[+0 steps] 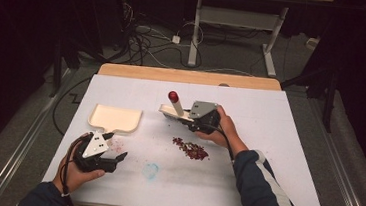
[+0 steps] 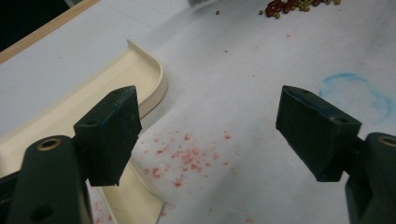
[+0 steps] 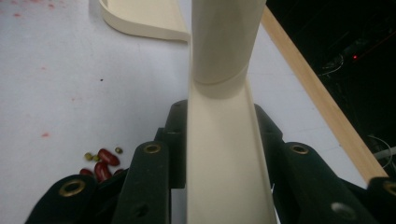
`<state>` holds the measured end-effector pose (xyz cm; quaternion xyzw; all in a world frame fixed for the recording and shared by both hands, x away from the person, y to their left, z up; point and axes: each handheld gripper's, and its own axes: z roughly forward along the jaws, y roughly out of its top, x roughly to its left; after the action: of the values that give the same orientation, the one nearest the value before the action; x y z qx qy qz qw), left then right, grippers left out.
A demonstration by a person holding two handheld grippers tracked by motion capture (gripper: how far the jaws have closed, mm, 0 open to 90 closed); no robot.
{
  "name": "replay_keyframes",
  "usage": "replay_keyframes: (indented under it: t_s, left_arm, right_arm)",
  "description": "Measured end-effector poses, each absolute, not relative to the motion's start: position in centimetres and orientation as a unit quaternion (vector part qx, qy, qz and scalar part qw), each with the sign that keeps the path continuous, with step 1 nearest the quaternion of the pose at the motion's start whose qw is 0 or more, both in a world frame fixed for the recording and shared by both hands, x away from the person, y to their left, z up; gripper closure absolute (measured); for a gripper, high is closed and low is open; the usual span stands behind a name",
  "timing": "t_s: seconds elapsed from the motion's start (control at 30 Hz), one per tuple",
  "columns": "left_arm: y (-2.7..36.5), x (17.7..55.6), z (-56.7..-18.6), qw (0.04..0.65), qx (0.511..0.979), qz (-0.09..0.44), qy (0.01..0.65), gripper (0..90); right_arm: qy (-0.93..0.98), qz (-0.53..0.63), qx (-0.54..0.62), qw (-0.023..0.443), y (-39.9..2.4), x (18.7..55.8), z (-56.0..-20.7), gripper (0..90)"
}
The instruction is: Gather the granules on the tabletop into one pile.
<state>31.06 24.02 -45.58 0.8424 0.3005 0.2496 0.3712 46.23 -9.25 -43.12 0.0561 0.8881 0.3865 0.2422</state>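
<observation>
On the white table point(image 1: 268, 140), the right gripper point(image 1: 197, 118) sits near centre, its jaws clamped on a cream brush-like tool point(image 3: 224, 154) whose red-tipped handle point(image 1: 173, 96) points toward 11 o'clock. A pile of red and green beans point(image 1: 190, 149) lies just at its 6 o'clock. At 8 o'clock, the left gripper point(image 2: 205, 135) hangs with jaws spread wide and nothing between them, beside the cream dustpan point(image 1: 115, 117).

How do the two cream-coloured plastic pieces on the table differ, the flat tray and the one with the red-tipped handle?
The tray lies flat on the white table, free of both tools; the scoop is clamped in the right tool. The tray is wide, with a low rim; the scoop is narrow, with a round handle ending in a red tip. The open left tool sits beside the tray. Both are cream plastic.
</observation>
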Motion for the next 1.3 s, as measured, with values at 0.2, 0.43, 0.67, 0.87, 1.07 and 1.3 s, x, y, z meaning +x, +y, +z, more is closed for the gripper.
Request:
replay_keyframes:
  t_s: [0.2, 0.43, 0.67, 0.87, 1.07, 1.3]
  left_arm:
    - [23.9, 31.1, -45.7, 0.370, 0.844, 0.247, 0.298, 21.1]
    - [23.9, 30.9, -45.6, 0.368, 0.844, 0.249, 0.300, 21.1]
    - [23.8, 30.7, -45.6, 0.364, 0.846, 0.249, 0.300, 21.1]
    - [23.7, 30.6, -45.5, 0.364, 0.846, 0.250, 0.300, 21.1]
    - [23.7, 30.6, -45.4, 0.365, 0.845, 0.252, 0.299, 21.1]
    - [23.7, 30.7, -45.2, 0.368, 0.845, 0.253, 0.296, 21.1]
  right_arm:
    - [0.902, 0.376, 0.033, 0.209, -7.7, 45.9, -44.1, 67.2]
    - [0.917, 0.353, -0.025, 0.185, -9.5, 43.7, -44.5, 66.2]
    - [0.918, 0.356, -0.056, 0.167, -12.2, 41.3, -43.6, 66.5]
    - [0.917, 0.358, -0.055, 0.168, -14.0, 40.2, -43.5, 66.6]
    - [0.898, 0.385, -0.018, 0.211, -14.3, 40.3, -43.0, 67.3]
    - [0.875, 0.426, 0.081, 0.217, -14.5, 39.8, -41.4, 67.3]
